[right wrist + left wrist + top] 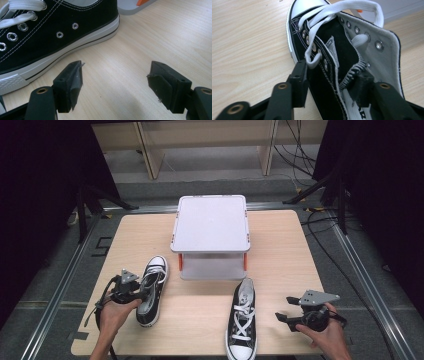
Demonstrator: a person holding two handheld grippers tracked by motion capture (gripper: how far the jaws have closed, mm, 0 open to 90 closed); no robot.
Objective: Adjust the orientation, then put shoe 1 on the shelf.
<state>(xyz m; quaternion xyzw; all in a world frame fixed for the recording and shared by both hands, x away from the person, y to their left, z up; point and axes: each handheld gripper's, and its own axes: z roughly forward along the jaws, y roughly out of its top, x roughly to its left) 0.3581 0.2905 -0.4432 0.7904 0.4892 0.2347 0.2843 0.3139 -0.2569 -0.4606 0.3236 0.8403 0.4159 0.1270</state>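
Two shoes [150, 292] before stand [212, 227]

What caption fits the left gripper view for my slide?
Left gripper straddling the collar of a black sneaker on the wooden table.

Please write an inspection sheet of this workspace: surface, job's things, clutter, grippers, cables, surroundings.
Surface: wooden table, bare wood.
Job's things: left shoe and right shoe, black with white laces; grey two-level rack behind them.
Clutter: nothing seen.
Grippers: left hand-held gripper straddles the left shoe's side wall, one jaw inside the opening, one outside; right hand-held gripper open over bare table beside the right shoe.
Cables: black cables on the floor at right.
Surroundings: dark curtains, wooden furniture legs behind.
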